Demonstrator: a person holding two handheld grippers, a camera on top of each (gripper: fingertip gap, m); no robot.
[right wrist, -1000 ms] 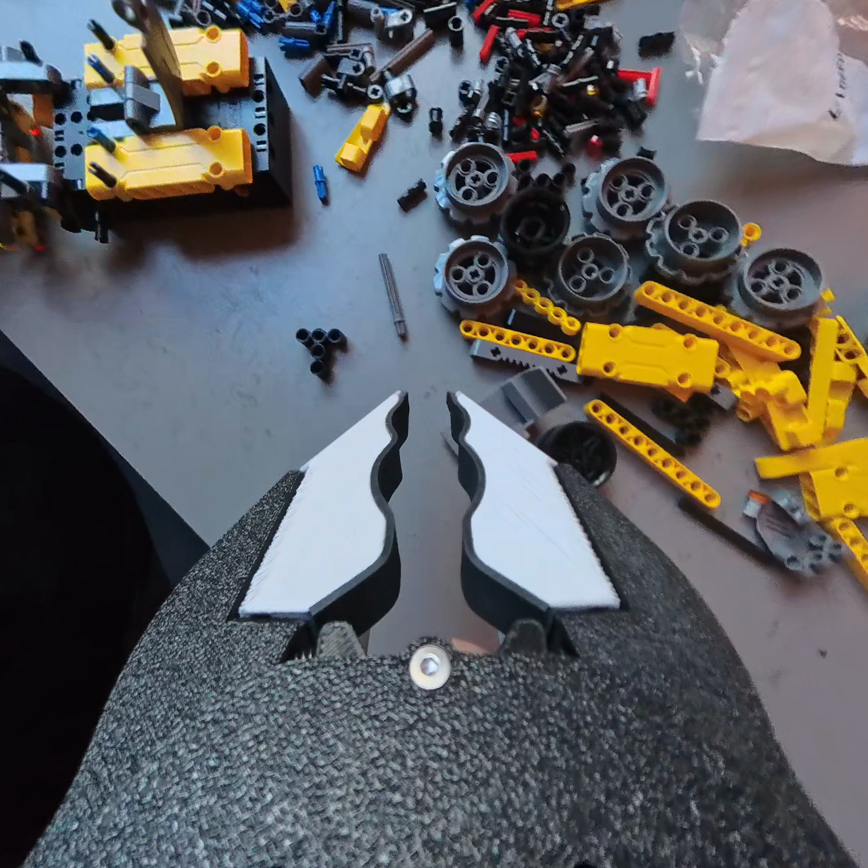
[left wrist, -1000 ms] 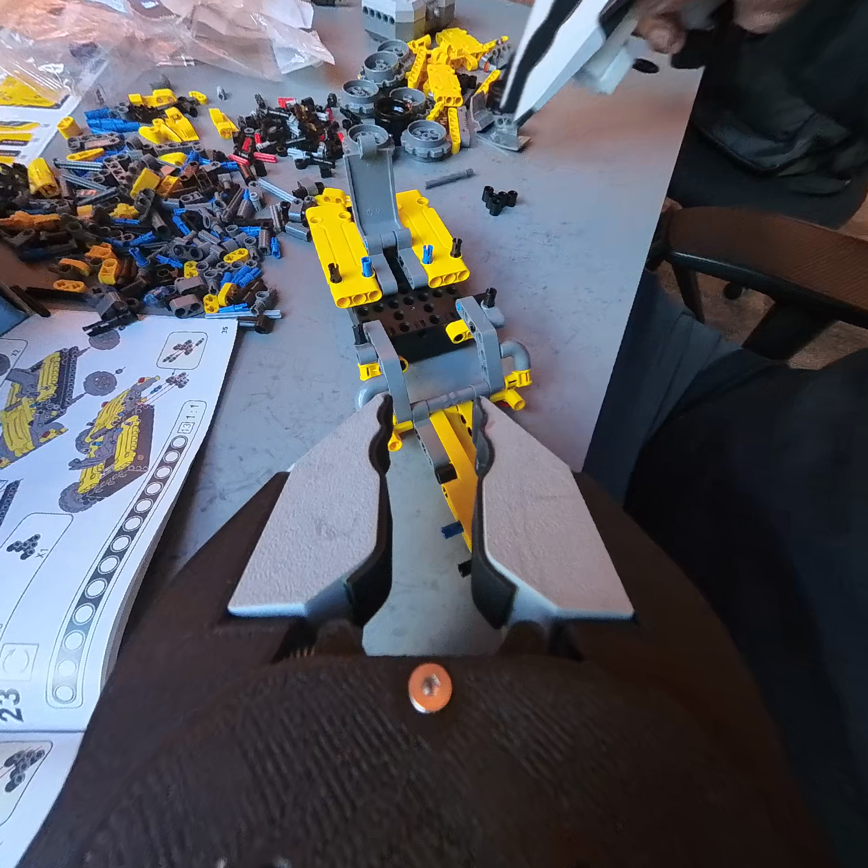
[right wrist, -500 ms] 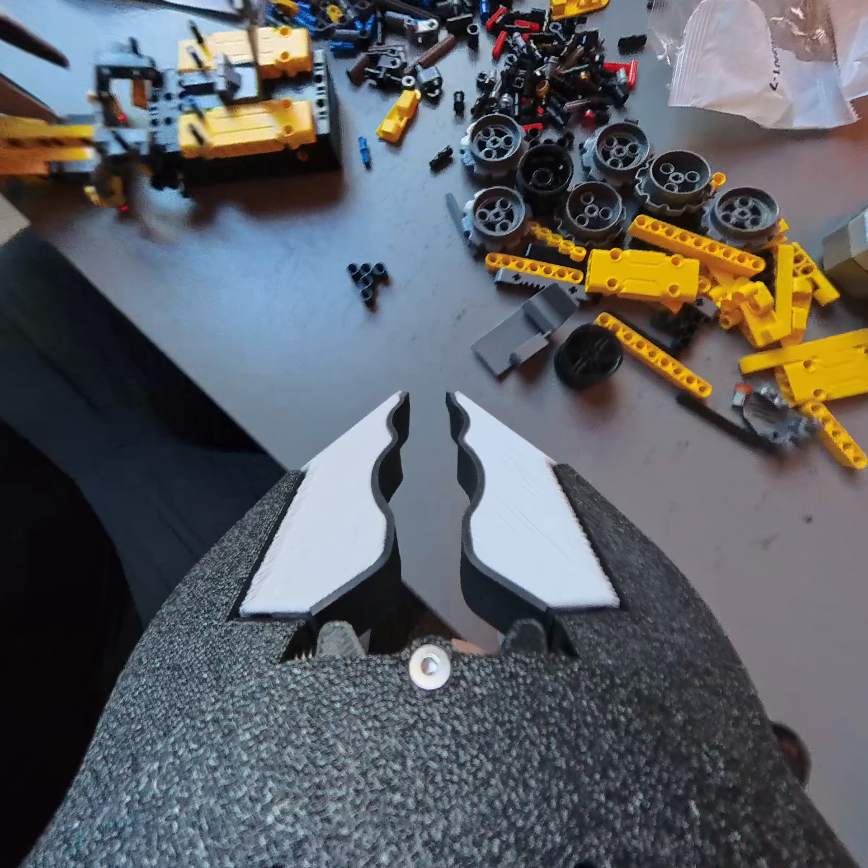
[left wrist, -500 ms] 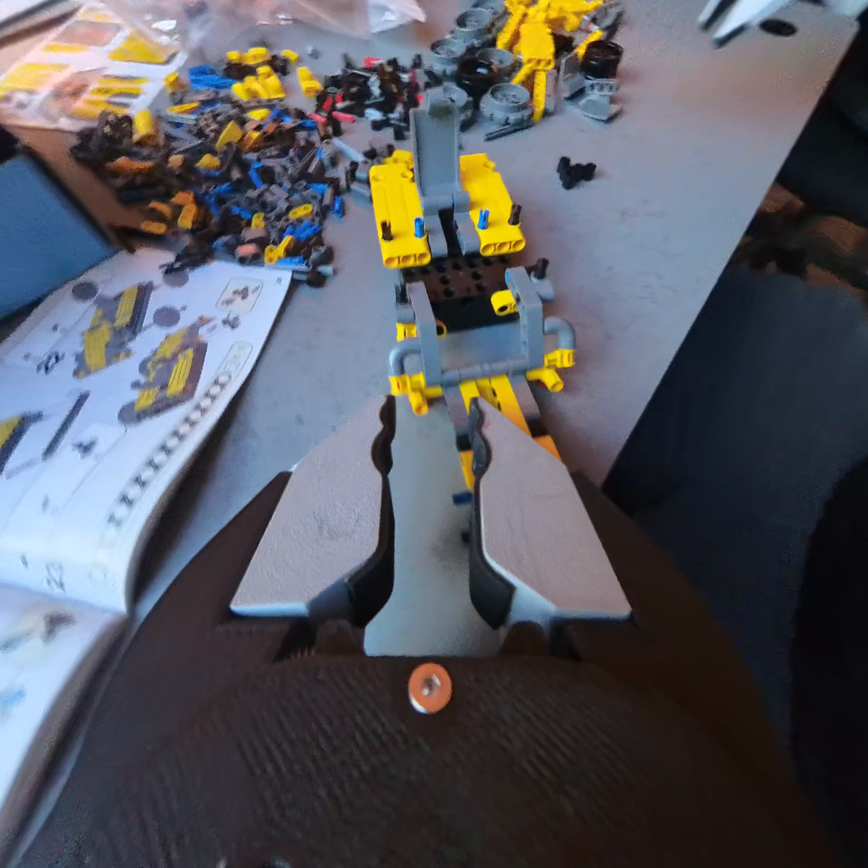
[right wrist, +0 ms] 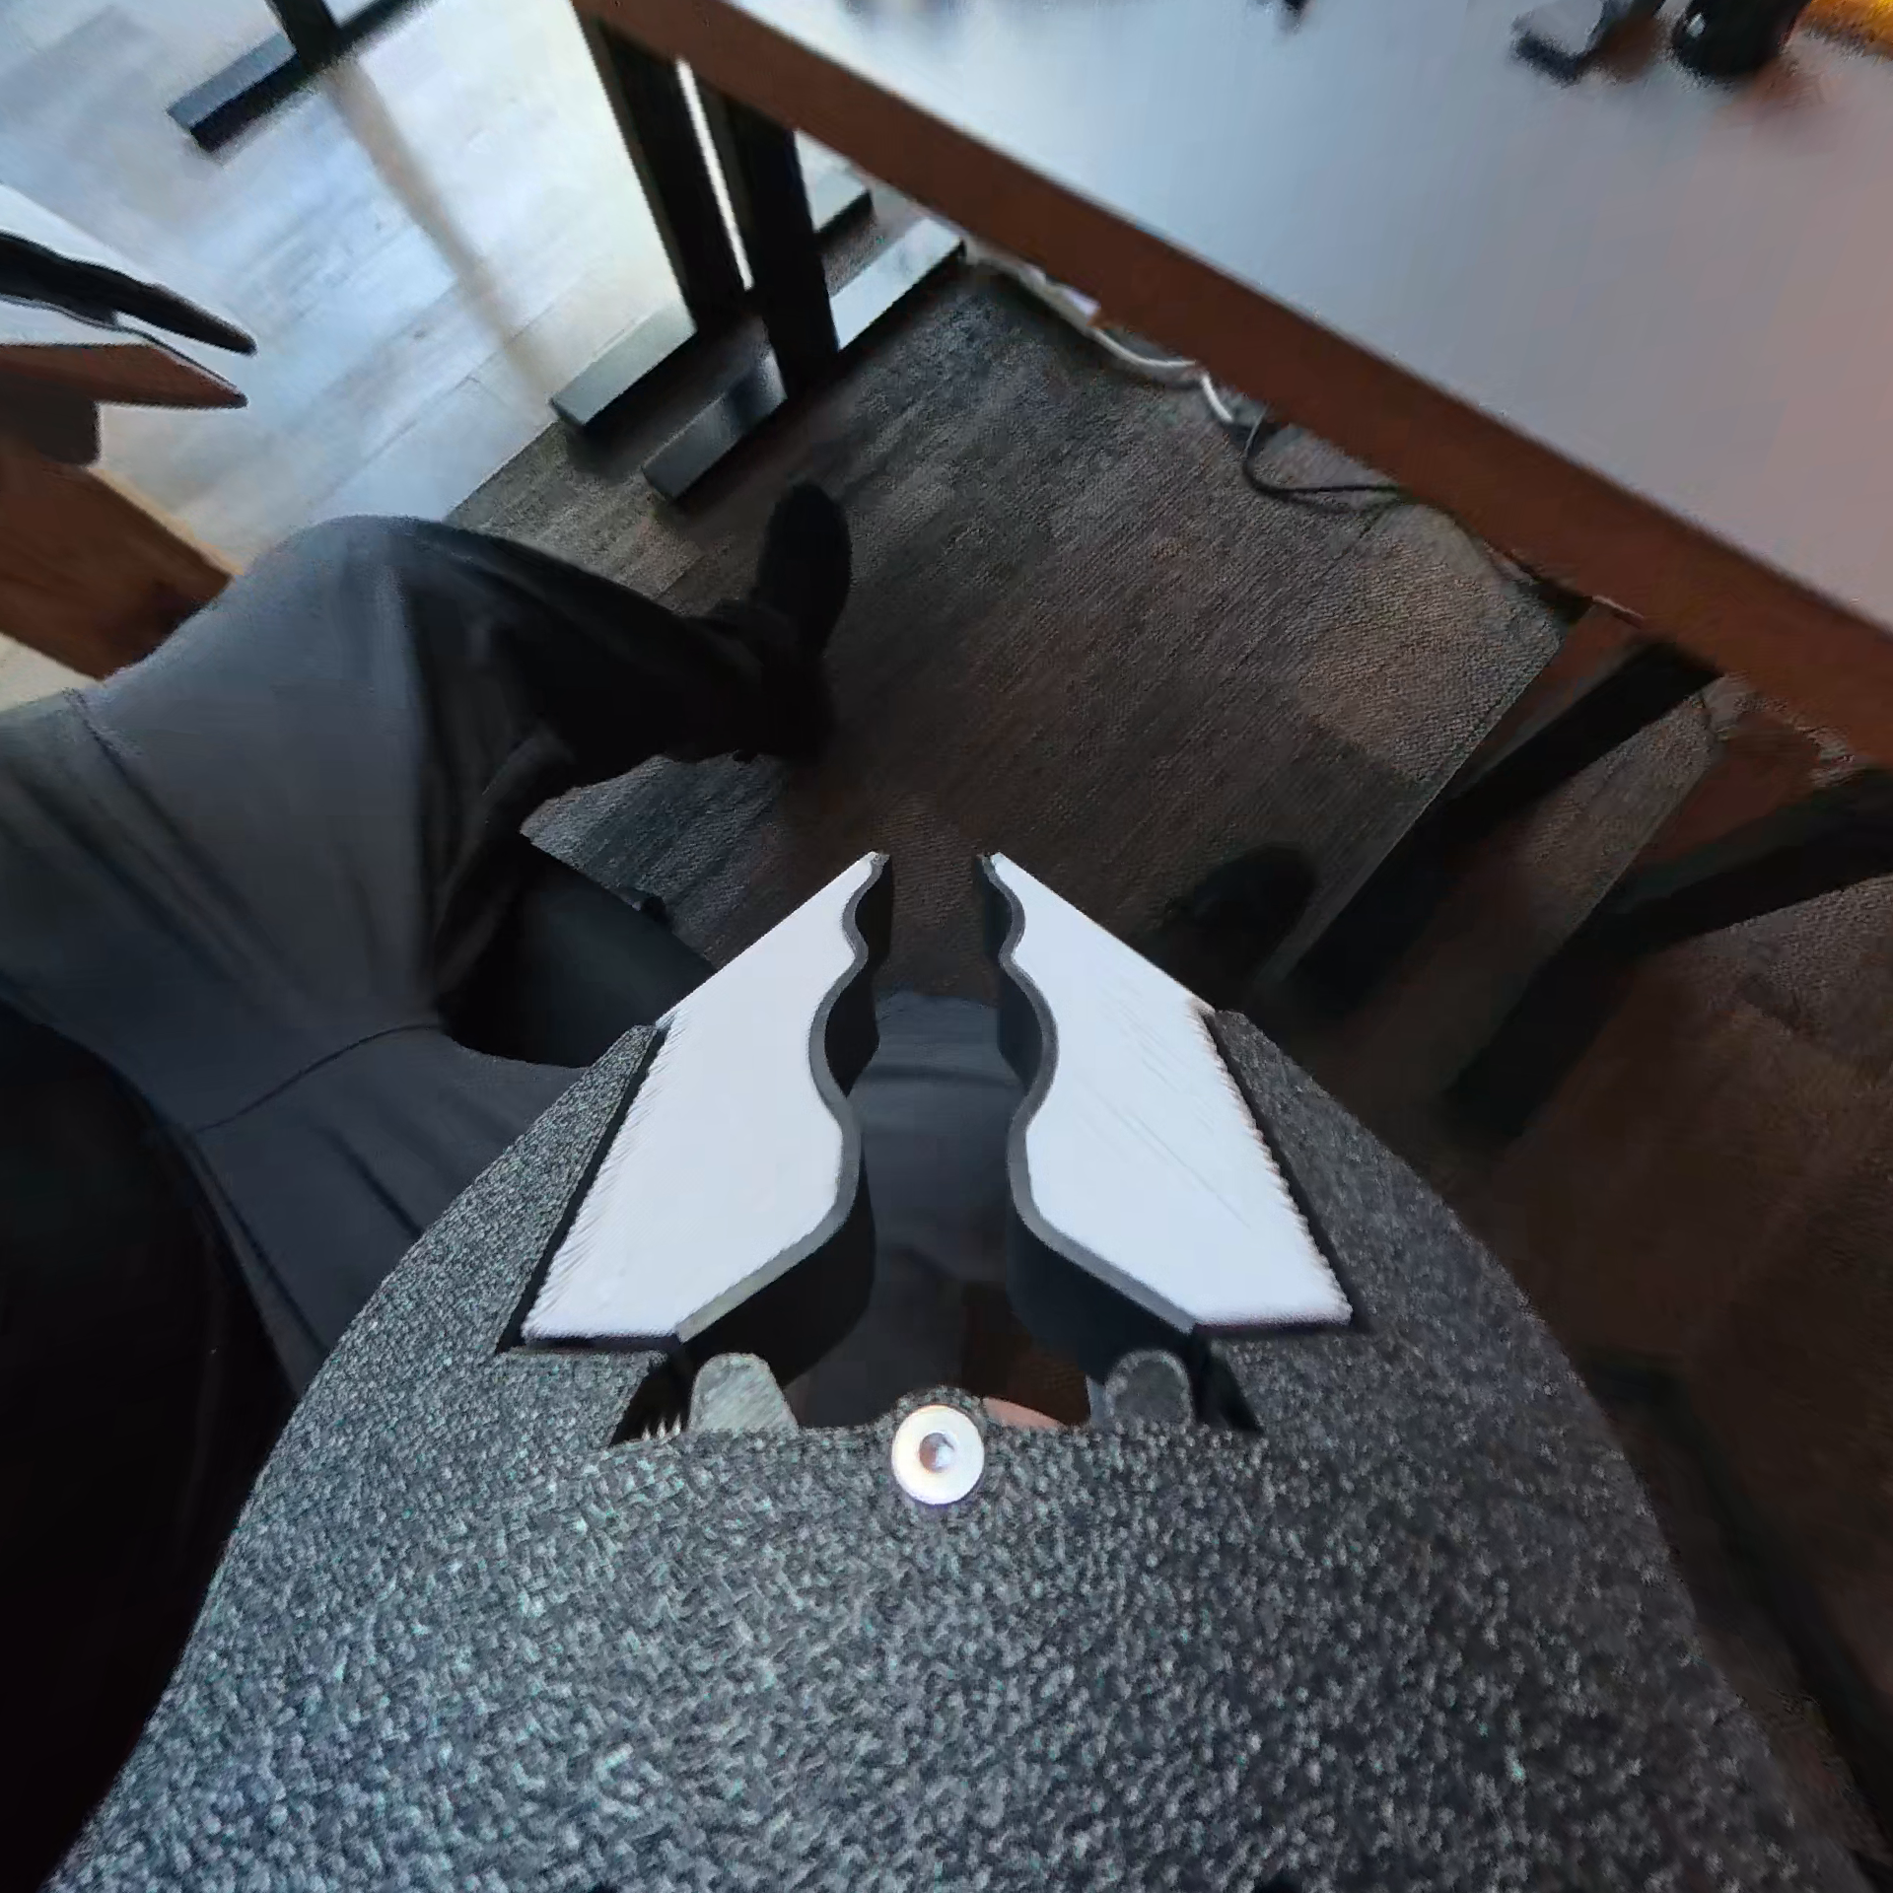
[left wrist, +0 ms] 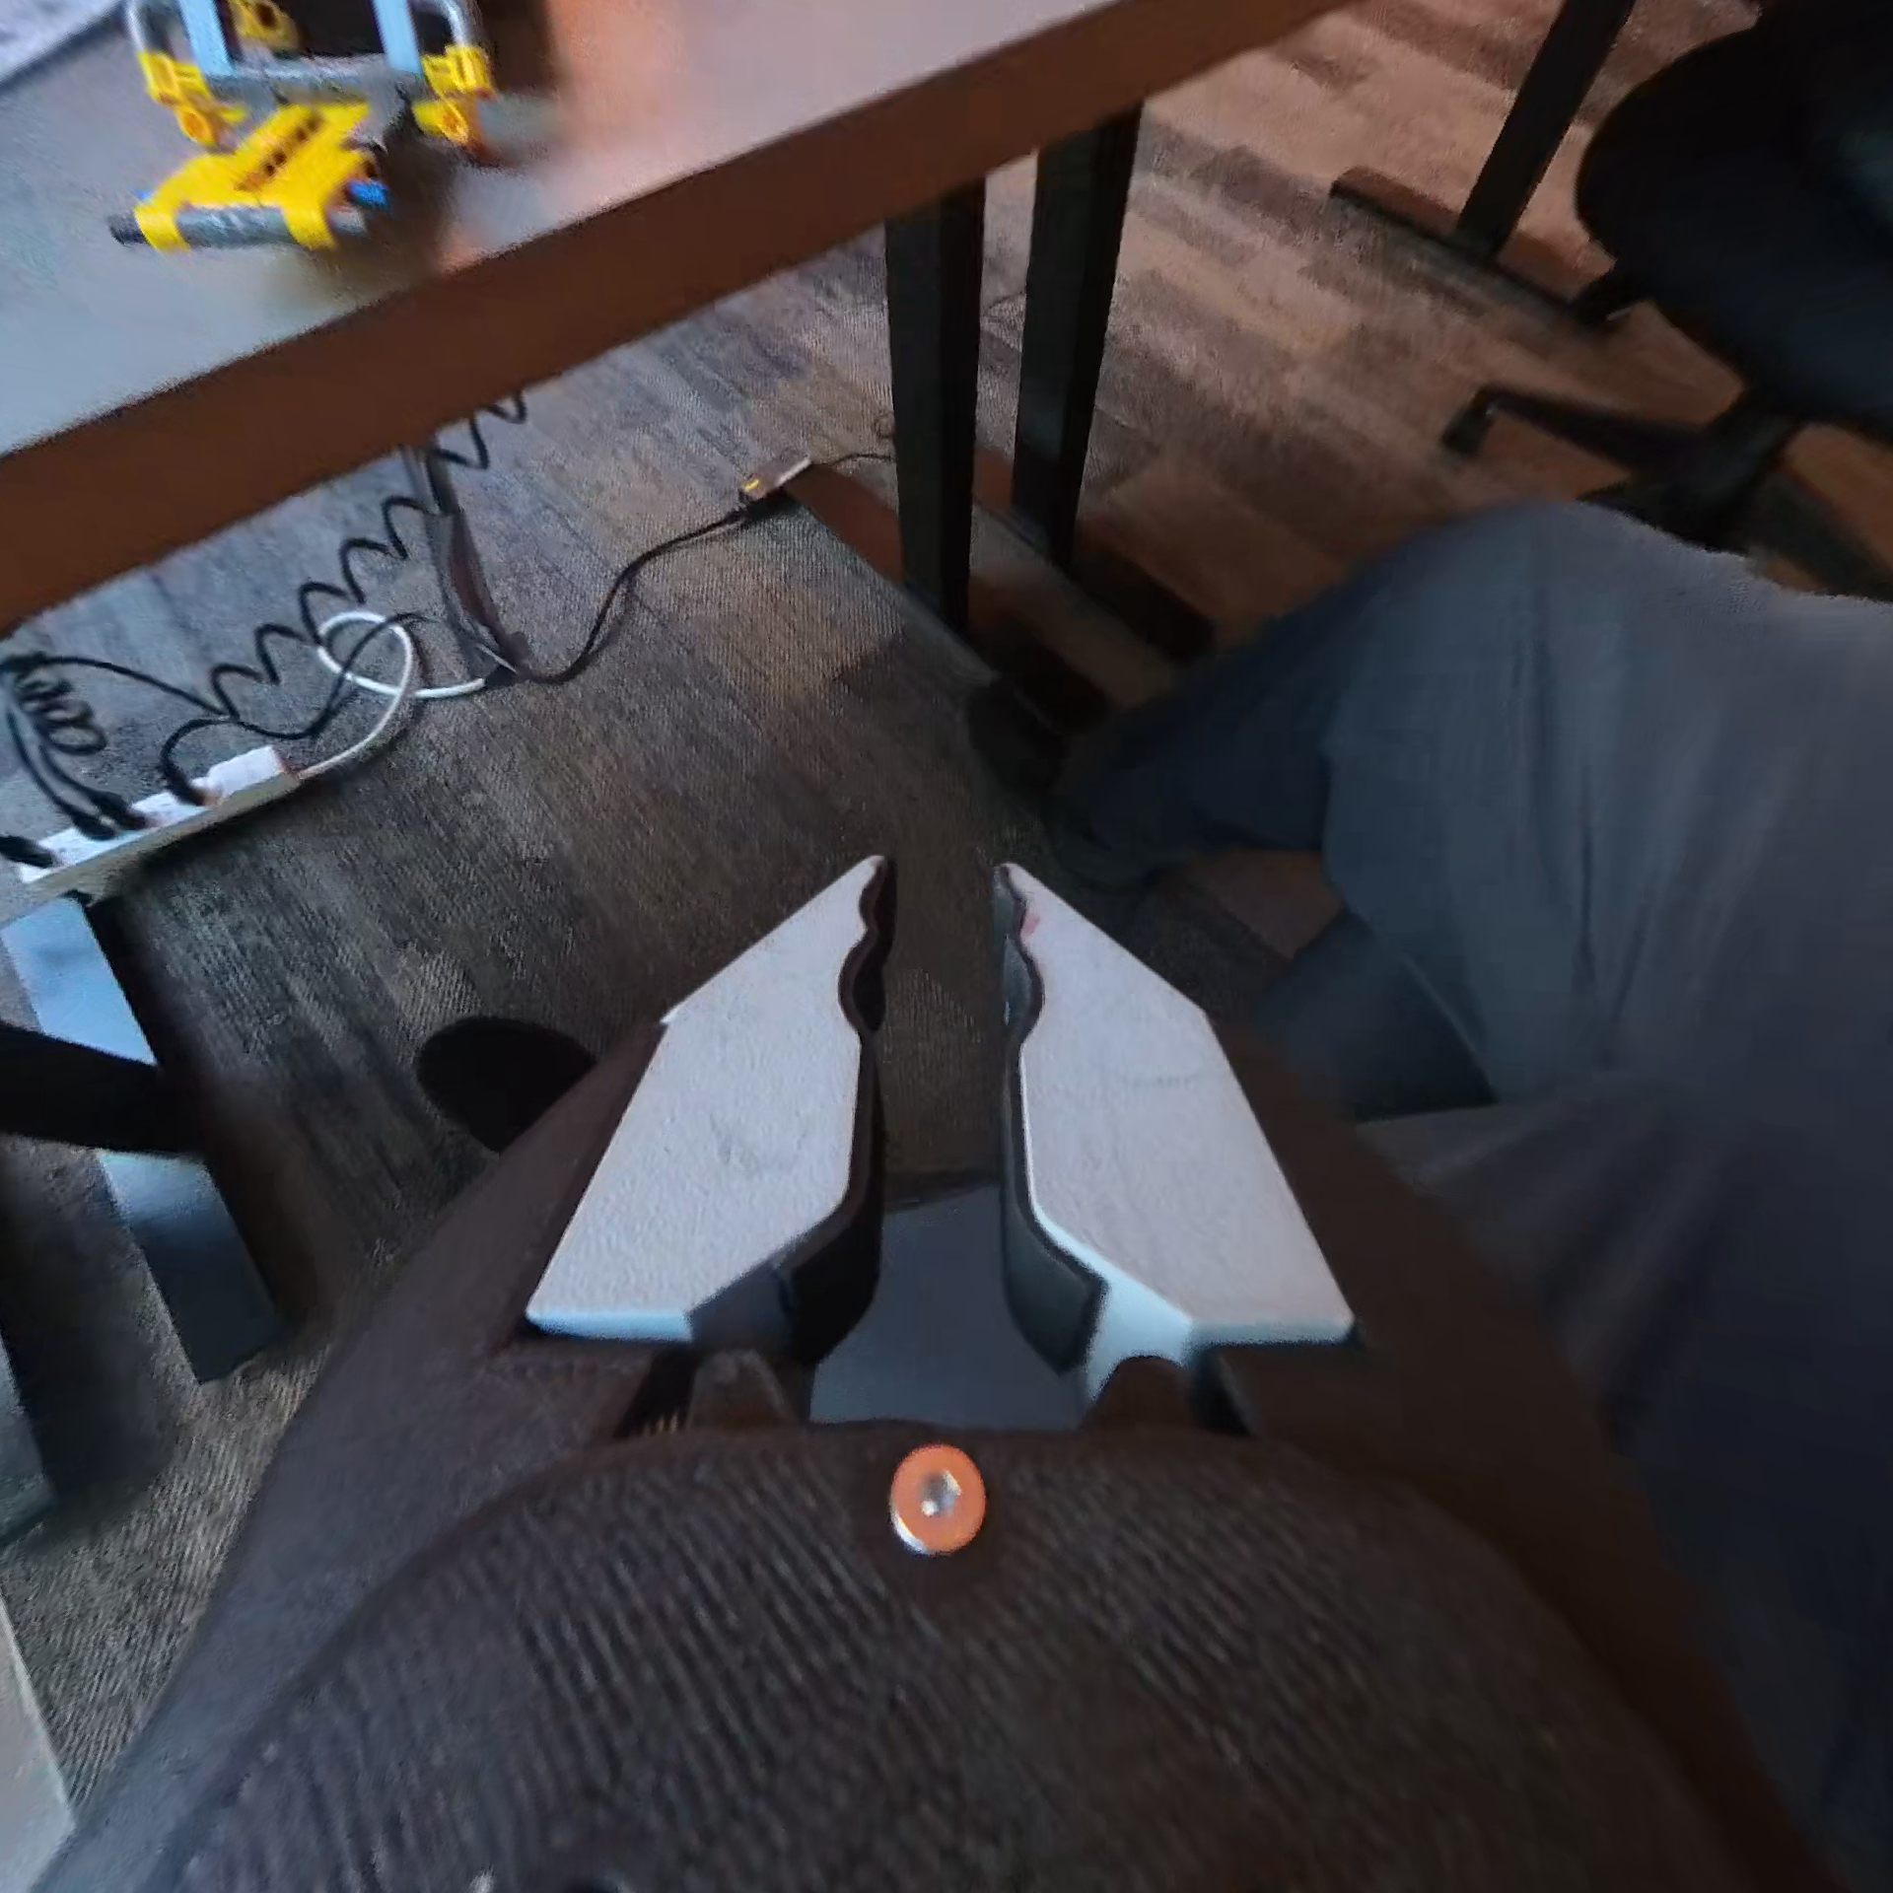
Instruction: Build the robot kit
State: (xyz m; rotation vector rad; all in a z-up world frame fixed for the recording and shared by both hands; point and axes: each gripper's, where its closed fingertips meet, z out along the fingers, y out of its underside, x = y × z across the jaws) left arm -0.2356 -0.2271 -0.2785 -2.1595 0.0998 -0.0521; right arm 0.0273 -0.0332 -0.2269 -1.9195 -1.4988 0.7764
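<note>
My left gripper is open and empty, off the table and low, over the carpet beside a person's grey-trousered leg. The yellow and grey brick model lies on the table at the far upper left, well away from it. My right gripper is also open and empty, below the table edge, over the carpet with the person's leg and dark shoe to its left. A few blurred loose pieces show at the table's top right.
Black table legs stand ahead of the left gripper. Coiled cables and a power strip lie on the floor at left. An office chair base is at upper right. Table legs and a cable show in the right wrist view. The grippers' ends are close to 35 cm from one another.
Both grippers have pulled back off the table and dropped below its edge, now facing the floor. The left gripper has let go of the brick model, which stays on the table.
</note>
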